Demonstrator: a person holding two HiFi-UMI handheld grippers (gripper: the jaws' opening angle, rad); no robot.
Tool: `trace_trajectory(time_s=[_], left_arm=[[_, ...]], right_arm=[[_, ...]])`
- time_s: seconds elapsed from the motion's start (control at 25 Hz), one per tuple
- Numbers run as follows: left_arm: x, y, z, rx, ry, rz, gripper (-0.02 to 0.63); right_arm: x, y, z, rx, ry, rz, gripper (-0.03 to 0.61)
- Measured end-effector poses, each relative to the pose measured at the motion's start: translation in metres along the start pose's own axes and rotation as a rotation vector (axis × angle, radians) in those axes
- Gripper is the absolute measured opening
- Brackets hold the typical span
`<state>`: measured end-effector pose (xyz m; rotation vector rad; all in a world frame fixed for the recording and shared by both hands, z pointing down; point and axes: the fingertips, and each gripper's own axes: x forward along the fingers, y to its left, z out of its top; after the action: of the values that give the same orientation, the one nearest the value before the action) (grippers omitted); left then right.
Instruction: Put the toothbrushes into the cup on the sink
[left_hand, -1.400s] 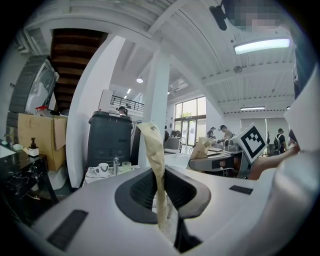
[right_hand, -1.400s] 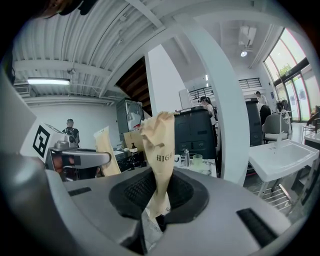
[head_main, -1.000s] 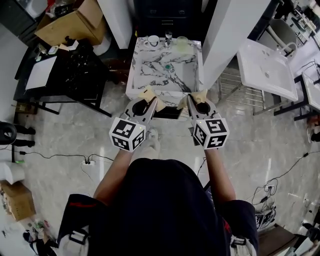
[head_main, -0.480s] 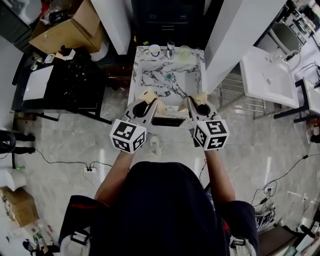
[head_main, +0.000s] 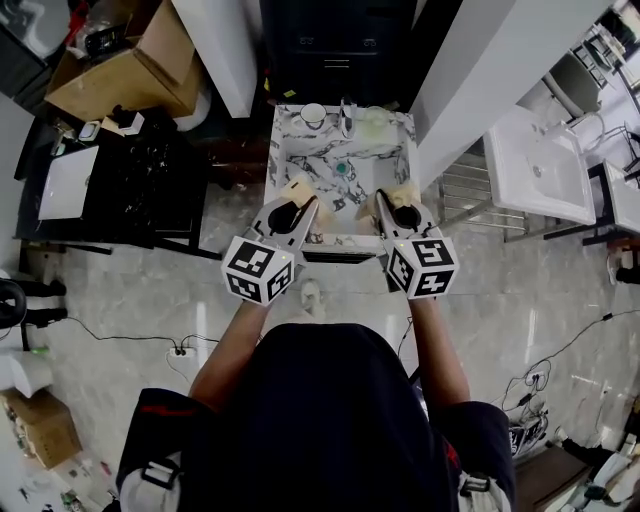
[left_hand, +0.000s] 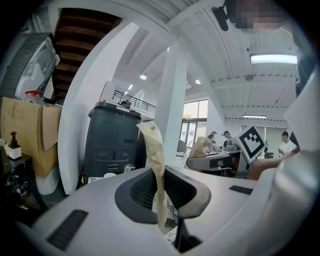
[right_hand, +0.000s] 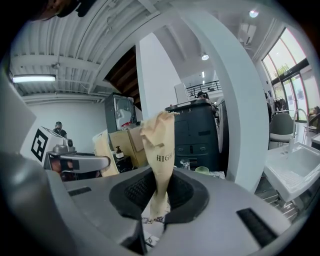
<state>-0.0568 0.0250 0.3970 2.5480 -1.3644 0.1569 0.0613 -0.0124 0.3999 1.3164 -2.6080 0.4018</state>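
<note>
Each gripper holds a tan paper toothbrush pack upright. In the head view my left gripper (head_main: 297, 192) is shut on one pack (head_main: 295, 185) and my right gripper (head_main: 398, 198) on the other pack (head_main: 402, 190). Both hang over the front part of the marble sink (head_main: 300, 160). At the sink's back stand a white cup (head_main: 313, 114) and a pale green cup (head_main: 371, 117), with the faucet (head_main: 346, 112) between them. The left gripper view shows its pack (left_hand: 155, 155) pinched between the jaws. The right gripper view shows its pack (right_hand: 159, 150) and the green cup (right_hand: 202, 170) beyond.
A black table (head_main: 130, 190) and a cardboard box (head_main: 120, 70) lie left of the sink. A white pillar (head_main: 480, 70) and a white basin (head_main: 535, 165) stand to the right. A dark cabinet (head_main: 335, 50) is behind the sink. Cables trail on the floor (head_main: 180, 345).
The person has walked forward. The sink has come nearer, and both grippers now reach over its front edge. Both packs stay gripped as before.
</note>
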Motion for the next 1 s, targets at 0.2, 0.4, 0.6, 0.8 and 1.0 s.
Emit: trace_trajectory(time_s=[0.2, 0.4, 0.6, 0.8, 1.0], left_arm=[[0.010, 0.025, 0.002, -0.007, 0.000, -0.020, 0.038], [0.017, 0.046, 0.006, -0.011, 0.002, -0.039, 0.038], [0.020, 0.062, 0.002, -0.016, 0.009, -0.058, 0.038], [0.025, 0.077, 0.000, -0.021, 0.012, -0.070, 0.038], [0.034, 0.080, 0.001, -0.020, 0.017, -0.090, 0.038]], right_arm=[[0.024, 0.000, 0.003, 0.002, 0.009, -0.021, 0.069], [0.046, 0.001, 0.008, 0.000, 0.019, -0.033, 0.069], [0.064, 0.008, 0.011, -0.005, 0.020, -0.042, 0.069], [0.079, 0.012, 0.009, -0.011, 0.031, -0.043, 0.069], [0.083, 0.007, 0.007, -0.008, 0.038, -0.058, 0.069]])
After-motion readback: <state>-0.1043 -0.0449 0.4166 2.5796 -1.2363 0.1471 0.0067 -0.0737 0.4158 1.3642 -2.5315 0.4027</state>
